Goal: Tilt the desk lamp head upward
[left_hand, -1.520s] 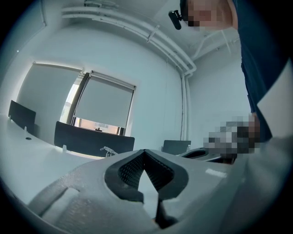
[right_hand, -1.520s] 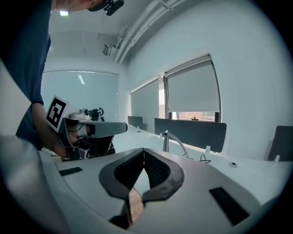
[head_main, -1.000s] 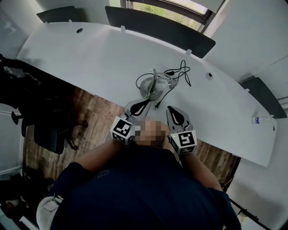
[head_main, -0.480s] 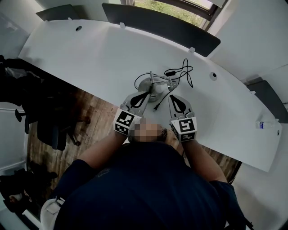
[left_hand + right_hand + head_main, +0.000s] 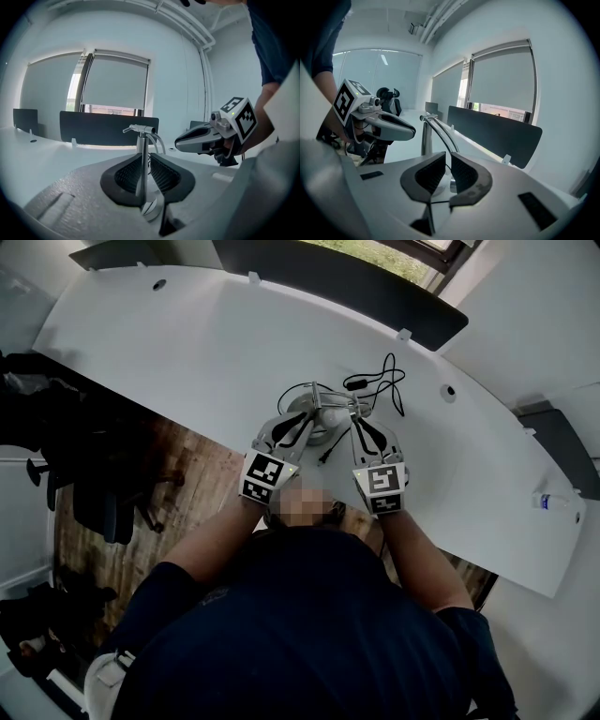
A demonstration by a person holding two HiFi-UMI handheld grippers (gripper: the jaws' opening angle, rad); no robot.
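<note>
The silver metal desk lamp with a round base (image 5: 317,416) stood near the front edge of the long white curved desk (image 5: 187,343), right in front of the person, w/ both tools up against it. Its thin pole (image 5: 140,164) stood upright, so the long axis ran straight up from the base. At the top a short cross-piece (image 5: 139,128) lay level, and from there a curved arm (image 5: 439,133) arced over and down toward the person's right side. The head end dipped low behind the right tool's pads; which way it faced I couldn't tell.

The left gripper (image 5: 145,155) had its jaws opening. The gap was only narrow, w/ the pole standing btwn the ribbed black pads (image 5: 126,176), which didn't look to be pressing on it. The right gripper (image 5: 448,157) was opening too, just a slim slit btwn its pads. The arm ran down toward that slit, but nothing was visibly clamped.

A black cable (image 5: 382,381) lay in loose loops on the desk just behind the lamp. Dark panels (image 5: 356,296) ran along the desk's far edge.

Writing: the only print I could make out was the b/w square marker pattern on each gripper's cube (image 5: 262,479), blocks rather than letters.
</note>
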